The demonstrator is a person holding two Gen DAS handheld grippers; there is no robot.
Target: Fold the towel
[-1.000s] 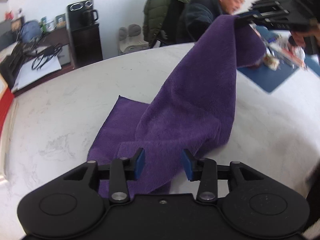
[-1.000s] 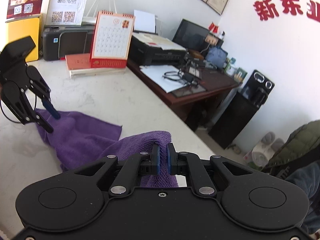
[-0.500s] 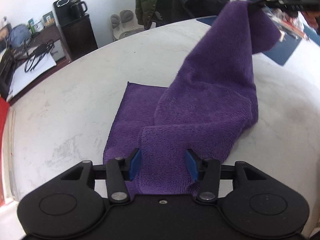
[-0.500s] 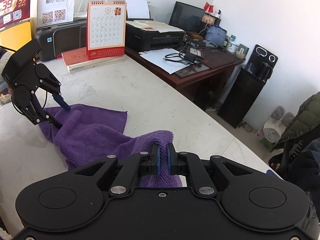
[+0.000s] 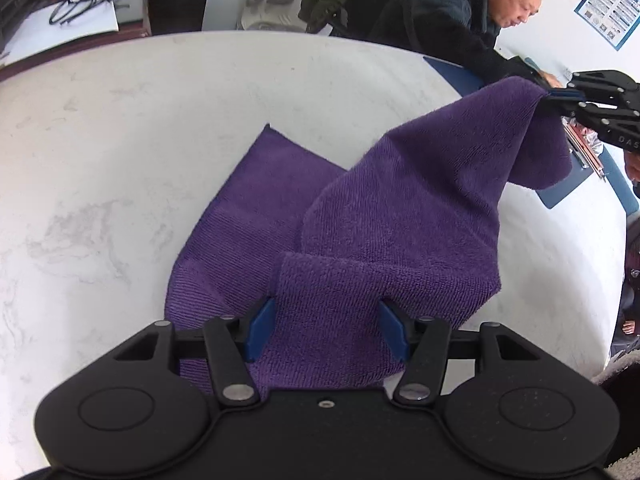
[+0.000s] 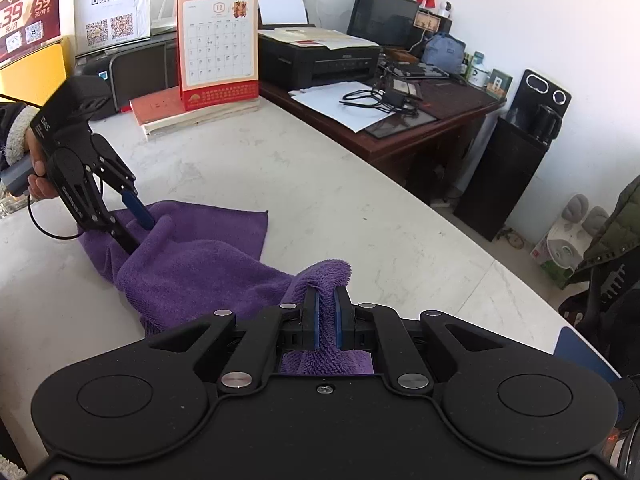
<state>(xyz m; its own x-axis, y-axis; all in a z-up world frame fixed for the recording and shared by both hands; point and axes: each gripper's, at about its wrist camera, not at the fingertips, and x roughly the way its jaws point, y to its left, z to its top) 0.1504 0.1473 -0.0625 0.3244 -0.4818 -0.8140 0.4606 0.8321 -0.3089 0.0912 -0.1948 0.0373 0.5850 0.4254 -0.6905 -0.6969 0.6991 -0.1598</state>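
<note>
A purple towel [image 5: 380, 220] lies partly flat on the white marble table [image 5: 120, 140], with one end lifted. My left gripper [image 5: 328, 320] points down at the near folded edge. Its jaws are closing with that fold between the blue pads [image 5: 260, 328], which straddle it without a clear squeeze. From the right wrist view the left gripper [image 6: 140, 236] stands over the towel [image 6: 192, 256] at the far left. My right gripper [image 6: 326, 300] is shut on a bunched corner of the towel, held above the table [image 6: 320, 200]. In the left wrist view the right gripper [image 5: 560, 98] holds that corner up at the right.
A desk calendar [image 6: 218, 48] on stacked books [image 6: 192, 112] and a printer [image 6: 320, 56] stand at the table's far side. A dark desk [image 6: 400, 120] with cables sits beyond. A seated person [image 5: 460, 20] leans over a blue mat [image 5: 572, 188] at the far right.
The left gripper's jaws have spread wider around the towel's near fold and it has shifted across the table. The right gripper has sunk, lowering the lifted corner.
</note>
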